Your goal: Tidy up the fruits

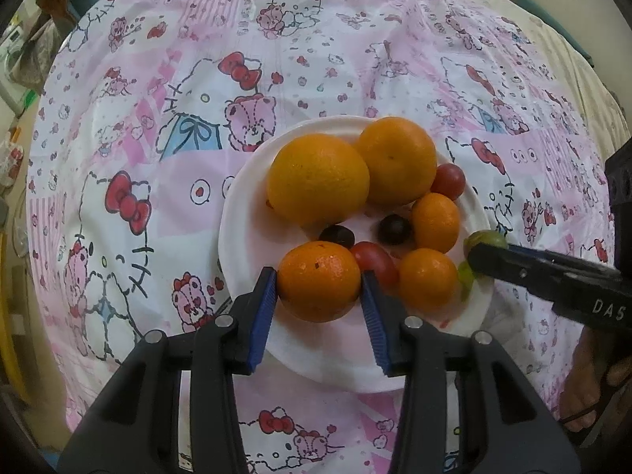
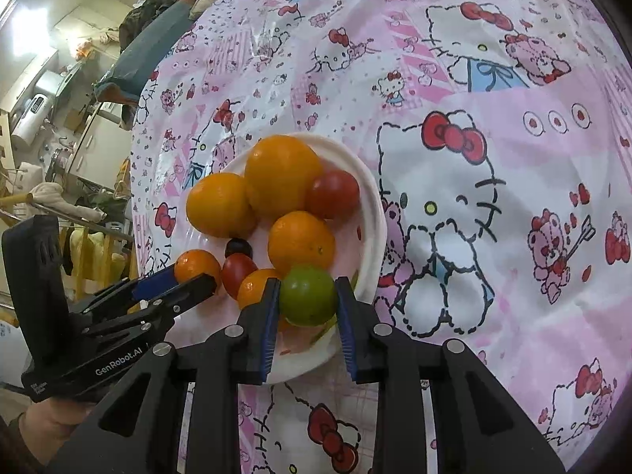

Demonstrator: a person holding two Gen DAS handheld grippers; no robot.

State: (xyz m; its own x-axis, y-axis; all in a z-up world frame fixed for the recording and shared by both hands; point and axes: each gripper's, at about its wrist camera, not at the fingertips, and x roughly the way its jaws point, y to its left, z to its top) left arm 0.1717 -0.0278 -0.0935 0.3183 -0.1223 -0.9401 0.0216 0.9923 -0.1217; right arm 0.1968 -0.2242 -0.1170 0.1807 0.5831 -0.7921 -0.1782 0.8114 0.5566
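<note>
A white plate (image 1: 237, 237) holds two large oranges (image 1: 318, 177), several small oranges, red tomatoes (image 1: 447, 181) and dark grapes (image 1: 395, 229). My left gripper (image 1: 319, 284) is shut on a small orange (image 1: 319, 280) at the plate's near edge. My right gripper (image 2: 308, 296) is shut on a green fruit (image 2: 308, 294) at the plate's rim (image 2: 371, 205); in the left wrist view its fingers (image 1: 513, 264) come in from the right, with the green fruit (image 1: 484, 239) between them. The left gripper's fingers (image 2: 173, 280) show in the right wrist view beside the small orange (image 2: 196, 264).
The plate sits on a pink Hello Kitty tablecloth (image 1: 138, 197) that covers the table (image 2: 513, 197). Room clutter, shelves and a chair with clothes (image 2: 59, 138) lie beyond the table's left edge in the right wrist view.
</note>
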